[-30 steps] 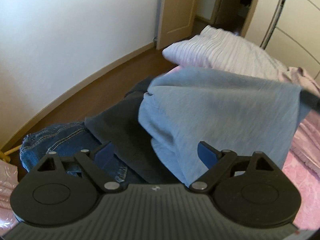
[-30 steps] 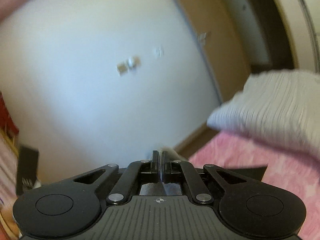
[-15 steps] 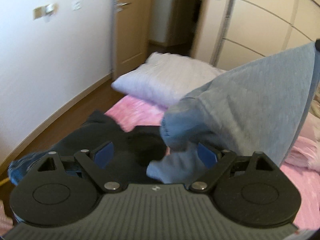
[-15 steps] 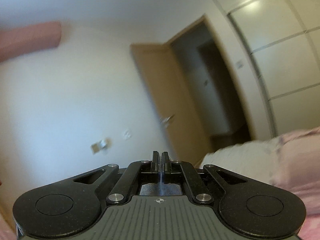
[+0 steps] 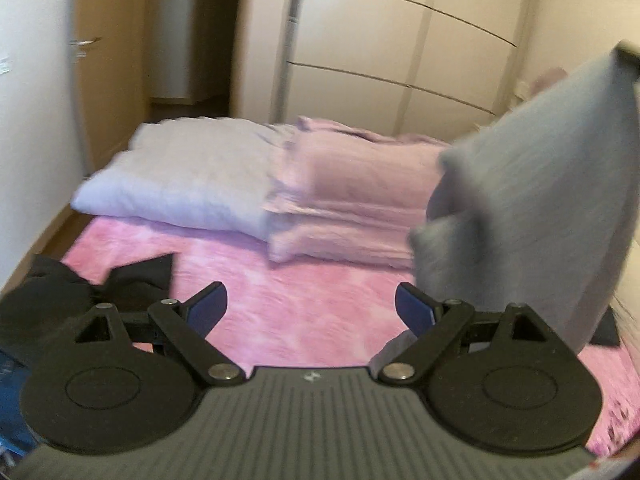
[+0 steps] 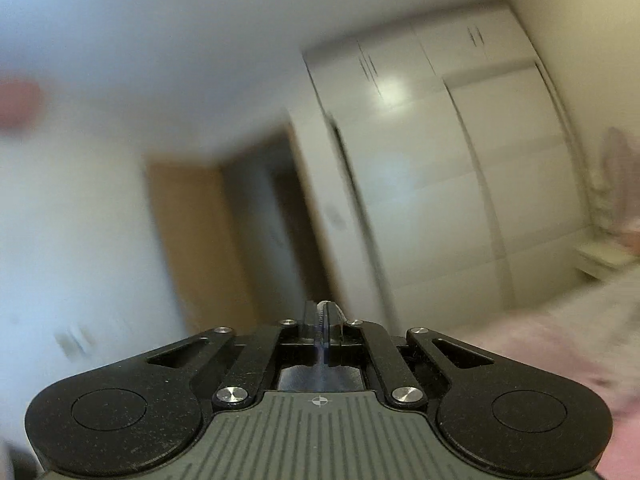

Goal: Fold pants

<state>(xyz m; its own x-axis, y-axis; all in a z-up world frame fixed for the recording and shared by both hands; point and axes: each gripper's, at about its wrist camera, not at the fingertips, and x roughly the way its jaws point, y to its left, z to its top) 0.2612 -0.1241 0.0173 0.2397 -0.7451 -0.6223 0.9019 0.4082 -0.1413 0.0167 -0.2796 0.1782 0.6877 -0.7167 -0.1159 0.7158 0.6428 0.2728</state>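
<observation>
The grey pants [image 5: 540,208] hang in the air at the right of the left wrist view, lifted by their top corner, and their lower folds dangle over the pink bedspread [image 5: 312,280]. My left gripper [image 5: 310,300] is open above the bed. It holds nothing, and the pants hang just beyond its right finger. In the right wrist view my right gripper [image 6: 322,312] points about level at the wardrobe, shut on a thin sliver of pale fabric [image 6: 334,310] that I take for the pants' edge. The rest of the pants is hidden from that camera.
A white pillow [image 5: 180,176] and a pink folded cover [image 5: 352,196] lie at the head of the bed. A black garment [image 5: 80,292] and blue jeans [image 5: 12,400] lie at the left. A wardrobe [image 5: 400,60] and an open door [image 5: 108,60] stand behind.
Both grippers swung right and upward. The grey pants came up off the pile of clothes and now hang at the right. The left gripper stayed open and the right stayed shut.
</observation>
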